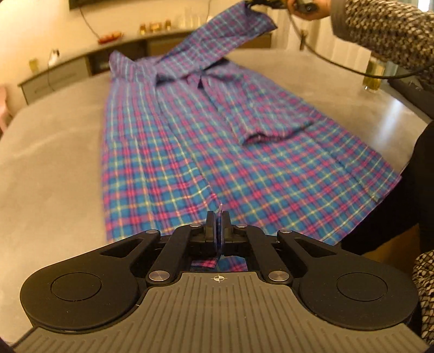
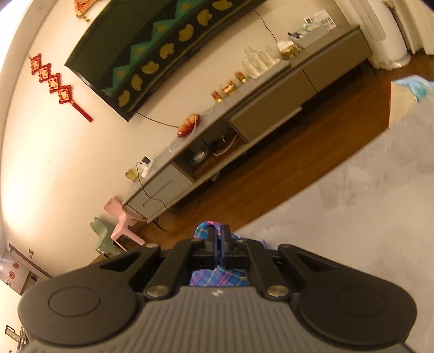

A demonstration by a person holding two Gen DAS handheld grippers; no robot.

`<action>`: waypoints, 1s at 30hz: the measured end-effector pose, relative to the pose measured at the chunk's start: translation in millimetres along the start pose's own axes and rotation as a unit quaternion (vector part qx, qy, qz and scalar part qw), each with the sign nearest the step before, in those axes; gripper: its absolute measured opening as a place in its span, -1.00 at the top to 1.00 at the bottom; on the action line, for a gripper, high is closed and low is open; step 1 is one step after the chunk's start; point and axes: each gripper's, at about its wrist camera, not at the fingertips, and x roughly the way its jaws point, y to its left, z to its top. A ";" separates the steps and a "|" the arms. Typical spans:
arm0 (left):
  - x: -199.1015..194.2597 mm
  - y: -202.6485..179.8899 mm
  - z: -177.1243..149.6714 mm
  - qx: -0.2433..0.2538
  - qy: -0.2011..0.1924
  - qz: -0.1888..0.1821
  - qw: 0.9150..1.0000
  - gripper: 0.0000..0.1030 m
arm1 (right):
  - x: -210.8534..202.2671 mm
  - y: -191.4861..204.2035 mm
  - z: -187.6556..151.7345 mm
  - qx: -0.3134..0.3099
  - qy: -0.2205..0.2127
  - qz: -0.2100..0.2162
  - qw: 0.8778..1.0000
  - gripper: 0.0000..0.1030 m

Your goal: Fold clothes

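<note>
A blue, pink and yellow plaid shirt (image 1: 190,152) lies spread lengthwise on a grey table (image 1: 48,163). My left gripper (image 1: 218,217) is shut on the shirt's near hem, with cloth pinched between its fingers. My right gripper (image 1: 260,2) shows at the far top of the left wrist view, holding a sleeve (image 1: 217,46) lifted above the table. In the right wrist view my right gripper (image 2: 218,233) is shut on plaid cloth (image 2: 203,229) that bunches around its fingertips. The other sleeve (image 1: 271,127) lies folded across the shirt body.
A person's arm in a tweed sleeve (image 1: 379,27) and a black cable (image 1: 339,65) cross the upper right. A long grey sideboard (image 2: 244,116) with jars and glassware stands against the wall. Pink and green stools (image 2: 122,225) stand on the wooden floor (image 2: 298,152).
</note>
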 end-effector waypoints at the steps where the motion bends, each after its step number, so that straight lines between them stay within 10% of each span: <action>1: 1.4 1.7 -0.3 -0.006 0.005 -0.006 1.000 0.91 | 2.4 -4.2 -3.2 0.003 0.003 0.001 1.000 0.96; 9: -52.7 31.7 17.2 -0.061 -0.043 -0.096 0.993 0.31 | -1.0 -14.6 -0.8 0.021 -0.013 0.011 1.000 0.96; 14: -51.3 90.4 81.4 -0.095 -0.082 -0.066 0.990 0.28 | -2.4 21.1 -8.9 -0.026 -0.006 0.021 0.999 0.95; 22: 101.2 211.6 254.2 -0.140 -0.075 0.047 0.986 0.29 | -47.8 109.9 -56.3 -0.135 -0.048 0.064 0.988 0.95; 30: 249.9 244.8 321.6 -0.172 -0.062 0.077 0.980 0.40 | -67.8 66.5 -49.2 -0.118 -0.075 -0.026 0.990 0.95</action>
